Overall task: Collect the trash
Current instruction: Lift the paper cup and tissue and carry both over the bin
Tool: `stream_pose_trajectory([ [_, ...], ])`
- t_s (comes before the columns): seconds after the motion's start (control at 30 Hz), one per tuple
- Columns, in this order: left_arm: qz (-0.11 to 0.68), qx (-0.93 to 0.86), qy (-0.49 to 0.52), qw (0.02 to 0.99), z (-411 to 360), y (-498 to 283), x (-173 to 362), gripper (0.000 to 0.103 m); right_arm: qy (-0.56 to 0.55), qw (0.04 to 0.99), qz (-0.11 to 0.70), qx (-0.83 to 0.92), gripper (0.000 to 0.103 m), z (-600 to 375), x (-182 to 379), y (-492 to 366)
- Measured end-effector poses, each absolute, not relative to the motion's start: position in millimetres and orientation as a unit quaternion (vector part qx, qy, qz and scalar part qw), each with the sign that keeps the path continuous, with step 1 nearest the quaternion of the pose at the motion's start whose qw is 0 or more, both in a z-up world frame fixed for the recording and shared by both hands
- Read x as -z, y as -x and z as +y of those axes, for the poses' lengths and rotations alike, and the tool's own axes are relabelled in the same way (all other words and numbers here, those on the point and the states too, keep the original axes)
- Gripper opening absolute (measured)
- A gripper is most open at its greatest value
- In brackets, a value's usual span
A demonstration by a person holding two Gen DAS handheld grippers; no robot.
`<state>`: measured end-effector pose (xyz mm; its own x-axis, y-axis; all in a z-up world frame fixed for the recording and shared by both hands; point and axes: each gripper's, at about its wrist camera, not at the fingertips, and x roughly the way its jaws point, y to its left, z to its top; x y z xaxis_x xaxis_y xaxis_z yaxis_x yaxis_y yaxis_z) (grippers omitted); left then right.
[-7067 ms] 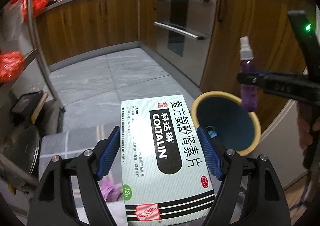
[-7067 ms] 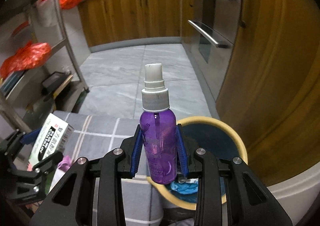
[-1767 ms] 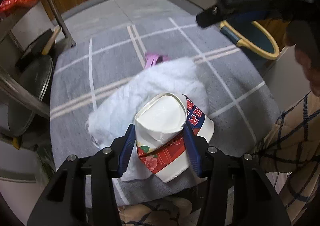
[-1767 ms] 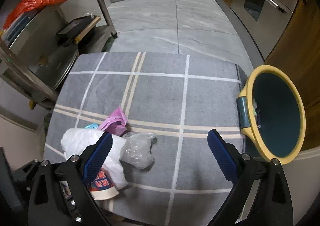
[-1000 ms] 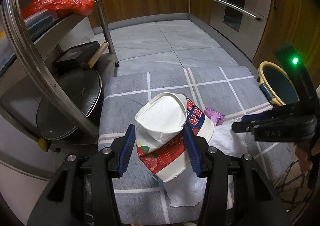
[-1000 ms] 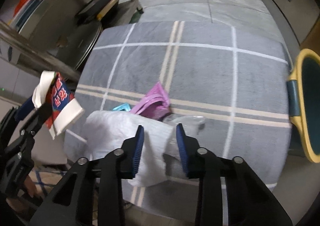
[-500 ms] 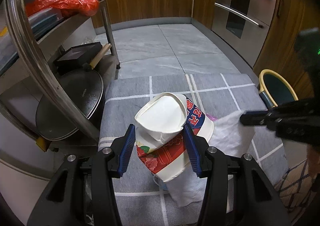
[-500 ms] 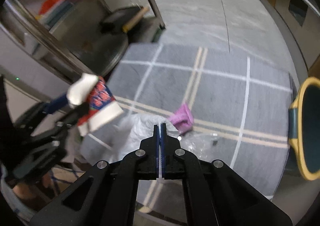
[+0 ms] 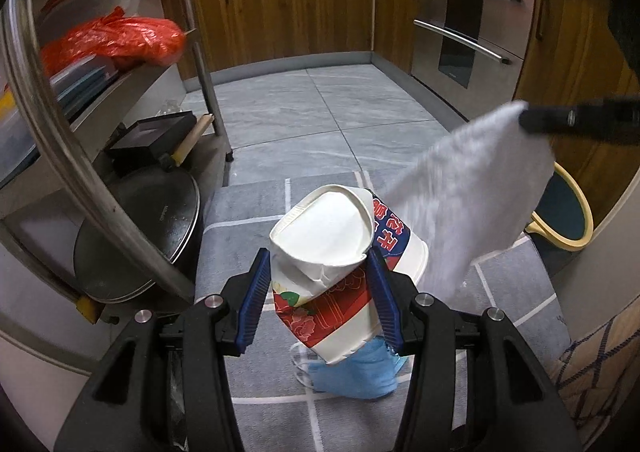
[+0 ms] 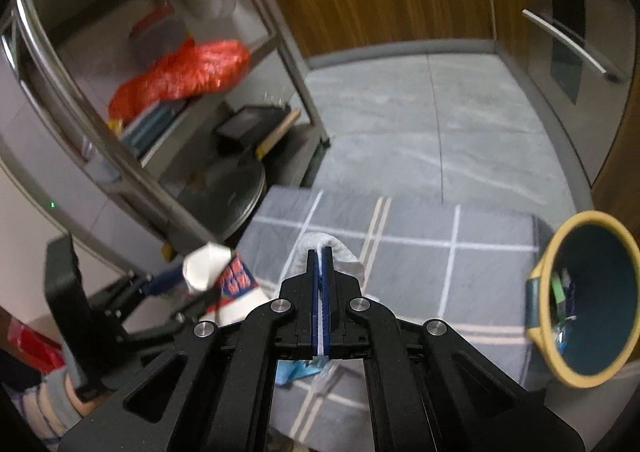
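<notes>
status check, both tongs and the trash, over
Left tongs clamped on crushed paper cup. Right tongs shut on white tissue, lifted off the mat. Bin open, path unobstructed.

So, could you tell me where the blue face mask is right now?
In the left wrist view the blue face mask lies on the grey checked mat, low centre, just below the crushed cup.

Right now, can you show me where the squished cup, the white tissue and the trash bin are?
cup (image 9: 320, 228): left wrist view, its crushed white mouth.
tissue (image 9: 472, 188): left wrist view, middle of the hanging sheet.
trash bin (image 10: 600, 308): right wrist view, its dark inner wall.
</notes>
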<state>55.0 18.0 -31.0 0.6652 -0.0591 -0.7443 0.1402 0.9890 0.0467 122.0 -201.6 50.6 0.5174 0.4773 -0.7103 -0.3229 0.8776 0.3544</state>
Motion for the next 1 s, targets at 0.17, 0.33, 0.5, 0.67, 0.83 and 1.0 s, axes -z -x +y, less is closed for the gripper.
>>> stream_pose_trajectory([
  [0.17, 0.401, 0.066, -0.067, 0.911, 1.3, -54.8, 28.4, 0.049, -0.078, 0.888, 0.401, -0.211, 0.002, -221.3, -68.4, -120.4],
  [0.33, 0.392, 0.088, -0.077, 0.913, -20.3, -55.1, 20.7, 0.049, -0.078, 0.903, 0.382, -0.181, 0.002, -250.6, -78.5, -123.1],
  [0.5, 0.384, 0.120, -0.083, 0.911, -55.0, -61.8, 11.2, 0.049, -0.088, 0.909, 0.377, -0.155, 0.002, -282.1, -79.1, -127.0],
  [0.67, 0.383, 0.148, -0.111, 0.905, -99.1, -81.2, 6.9, 0.049, -0.082, 0.917, 0.372, -0.120, 0.002, -314.8, -77.4, -128.1],
  [0.83, 0.388, 0.185, -0.107, 0.897, -139.3, -106.1, 7.1, 0.049, -0.072, 0.926, 0.363, -0.078, 0.002, -347.6, -76.2, -130.8],
  [1.0, 0.387, 0.219, -0.126, 0.887, -191.0, -125.8, 17.2, 0.049, -0.067, 0.934, 0.350, -0.027, 0.002, -385.6, -76.0, -132.7],
])
